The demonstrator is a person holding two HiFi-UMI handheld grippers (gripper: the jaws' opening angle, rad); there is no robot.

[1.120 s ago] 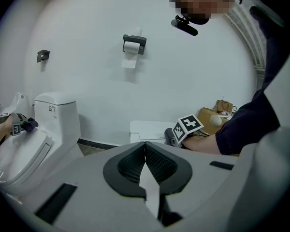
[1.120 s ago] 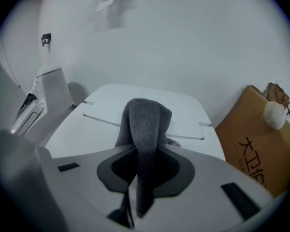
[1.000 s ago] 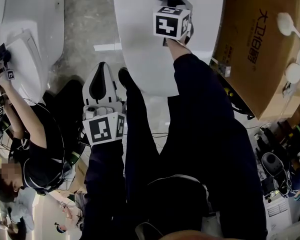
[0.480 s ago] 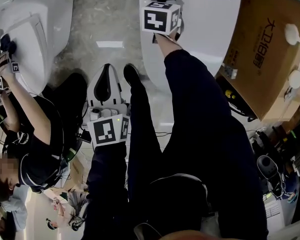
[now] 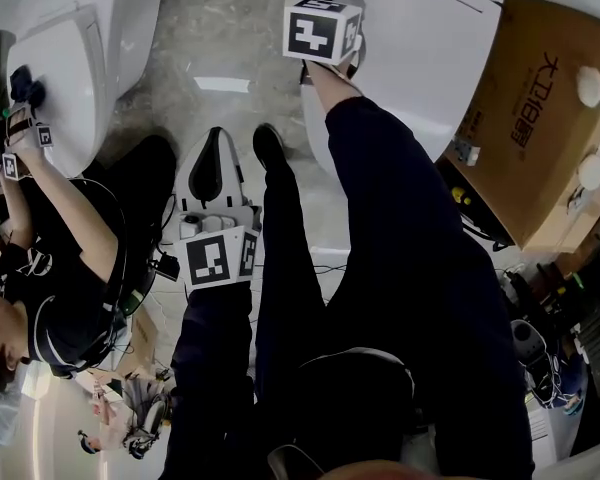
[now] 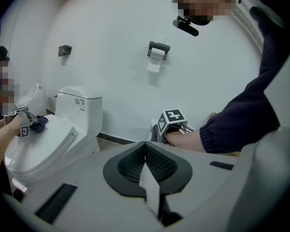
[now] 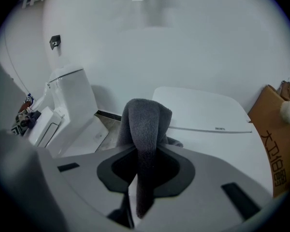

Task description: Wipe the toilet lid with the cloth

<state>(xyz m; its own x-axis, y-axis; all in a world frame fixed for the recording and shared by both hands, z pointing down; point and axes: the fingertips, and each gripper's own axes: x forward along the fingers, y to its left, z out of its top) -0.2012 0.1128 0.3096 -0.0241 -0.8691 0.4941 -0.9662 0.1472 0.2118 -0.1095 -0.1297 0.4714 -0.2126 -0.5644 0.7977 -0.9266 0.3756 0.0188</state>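
One closed toilet lid [image 5: 420,58] is the largest task item. It lies at the far right of the head view, white, glossy and gently domed. Judged from this, it is rigid and slick, so a wiping stroke will glide easily and needs steady downward pressure.

Right of the lid stands a cardboard box [image 5: 540,138]. It carries large printed Chinese characters. The first two appear to read 大卫, and the remainder cannot be read with confidence.

Left of the lid, across the floor, a second toilet [image 6: 48,144] is attended by another person. A small sticker [image 6: 80,101] on its tank is too small to read.

The cloth [image 7: 144,124] is grey, fleecy and folded over. It looks light, soft and limp. Judgement: hold it by a bunched fold, as now, leaving a free pad to press against the lid.

The right gripper [image 7: 137,187] is clamped on this cloth, with the fold standing out beyond the jaws, at the lid's far left edge. Contact between cloth and lid cannot be confirmed.

The left gripper [image 6: 145,166] has its jaws brought together with nothing between them. It is held near the person's legs, well apart from the lid.

A short line of dark print [image 7: 221,128] along the lid's hinge edge is too small to read.
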